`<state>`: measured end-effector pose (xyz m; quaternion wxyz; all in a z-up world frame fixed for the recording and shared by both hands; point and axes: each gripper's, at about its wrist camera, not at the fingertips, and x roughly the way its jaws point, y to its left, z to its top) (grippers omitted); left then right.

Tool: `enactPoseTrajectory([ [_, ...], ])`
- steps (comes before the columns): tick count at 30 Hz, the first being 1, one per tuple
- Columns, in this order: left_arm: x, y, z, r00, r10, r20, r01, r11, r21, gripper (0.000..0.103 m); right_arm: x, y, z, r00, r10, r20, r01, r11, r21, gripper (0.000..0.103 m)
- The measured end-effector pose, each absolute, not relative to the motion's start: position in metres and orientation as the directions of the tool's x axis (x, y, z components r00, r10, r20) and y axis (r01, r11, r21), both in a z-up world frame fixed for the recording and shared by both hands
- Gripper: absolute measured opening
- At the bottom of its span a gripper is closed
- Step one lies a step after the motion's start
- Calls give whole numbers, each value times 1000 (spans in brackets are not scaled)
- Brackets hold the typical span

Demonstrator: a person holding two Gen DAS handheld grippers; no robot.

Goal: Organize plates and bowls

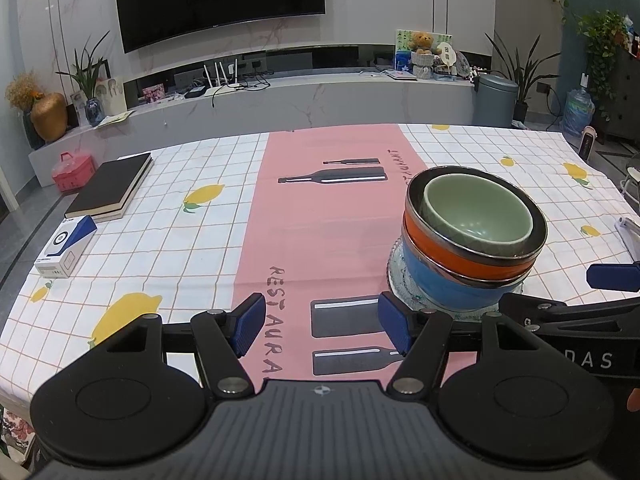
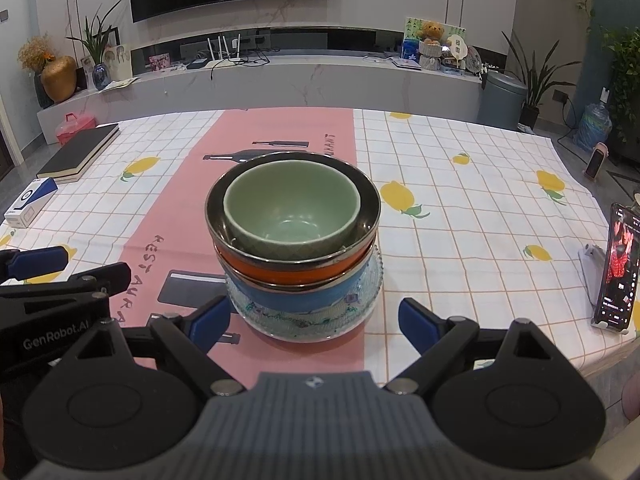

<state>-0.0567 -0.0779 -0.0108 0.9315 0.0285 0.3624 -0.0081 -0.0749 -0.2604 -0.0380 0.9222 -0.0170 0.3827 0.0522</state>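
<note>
Both claws hung with jaws spread and empty near the desk's front edge. Straight ahead of the right claw (image 2: 314, 322), just beyond its blue pads, stood the stack: a pale green ceramic bowl (image 2: 292, 210) nested in an orange steel-rimmed bowl (image 2: 296, 270), over a blue bowl (image 2: 288, 294), on a patterned glass plate (image 2: 312, 326). From the left claw (image 1: 322, 330) the stack lay off to its right, so the right claw seemed nearer and better lined up.
</note>
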Motion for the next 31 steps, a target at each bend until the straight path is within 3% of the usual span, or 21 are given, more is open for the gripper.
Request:
enactPoseTrajectory([
  [31, -58, -81, -13, 742, -9, -671, 41, 999, 32, 77, -73, -261, -39, 696, 83, -713, -108, 994, 10, 90],
])
